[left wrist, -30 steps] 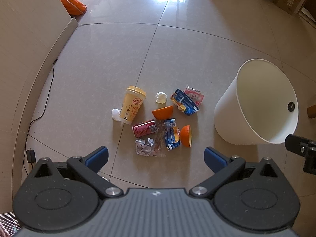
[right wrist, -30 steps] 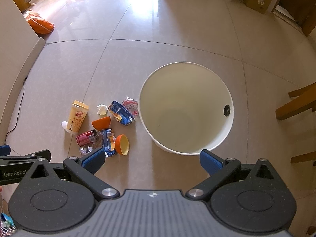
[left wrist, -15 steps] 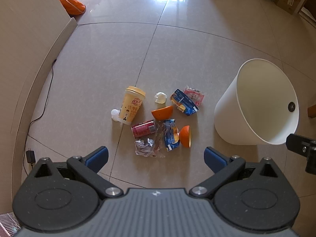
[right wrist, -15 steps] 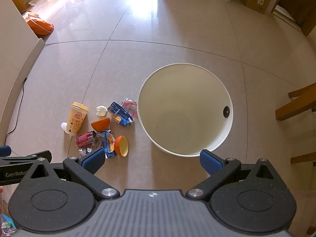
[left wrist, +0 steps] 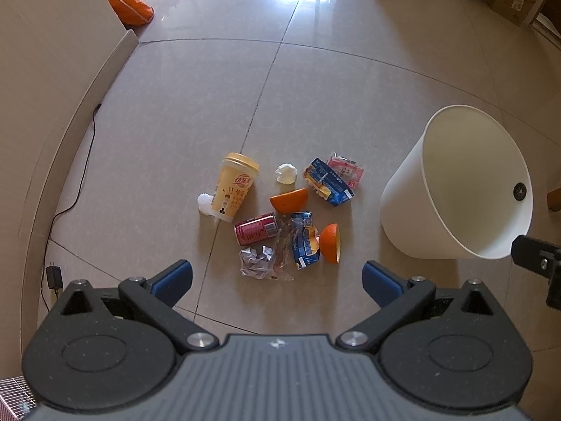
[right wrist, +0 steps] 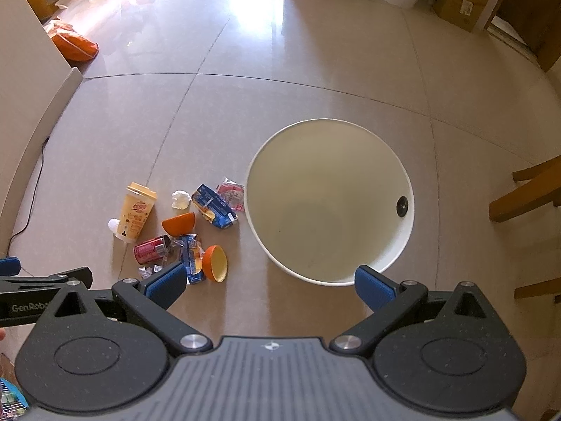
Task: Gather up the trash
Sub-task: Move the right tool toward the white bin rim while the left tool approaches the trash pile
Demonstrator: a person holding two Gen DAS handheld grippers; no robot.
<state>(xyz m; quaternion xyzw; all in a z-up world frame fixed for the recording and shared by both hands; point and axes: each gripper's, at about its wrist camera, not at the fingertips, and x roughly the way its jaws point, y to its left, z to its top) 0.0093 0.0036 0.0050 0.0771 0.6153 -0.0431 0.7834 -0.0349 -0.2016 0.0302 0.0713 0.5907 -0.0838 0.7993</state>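
So we start with the floor (left wrist: 196,112), pale tile filling both views, and the white bin (right wrist: 329,203), which sits centre-right in the right wrist view and at the right edge of the left one. It looks bare inside, so we judge that collecting has not begun.

Next comes the trash, heaped left of the bin, at the middle of the left view. The yellow cup (left wrist: 234,190) stands upright at the pile's upper left, a white wad (left wrist: 205,204) touching its base. Right of it lie the blue carton (left wrist: 328,183) with a pink wrapper (left wrist: 346,171) behind, two orange halves (left wrist: 289,200) (left wrist: 331,247), a red can (left wrist: 256,233) on its side, a blue pouch (left wrist: 304,244), a clear wrapper (left wrist: 282,249), crumpled foil (left wrist: 256,261) and a small tissue (left wrist: 286,174).

Our left gripper (left wrist: 277,276) hangs above the pile's near edge, jaws spread wide, holding nothing. Our right gripper (right wrist: 270,283) hovers at the bottom of its view between pile and bin, equally wide and bare.

We are at the approach step. Next we need one piece singled out, probably the foil or the nearer orange half, the left gripper lowered so its fingers straddle that piece alone, then a firm close before carrying it right to the bin.
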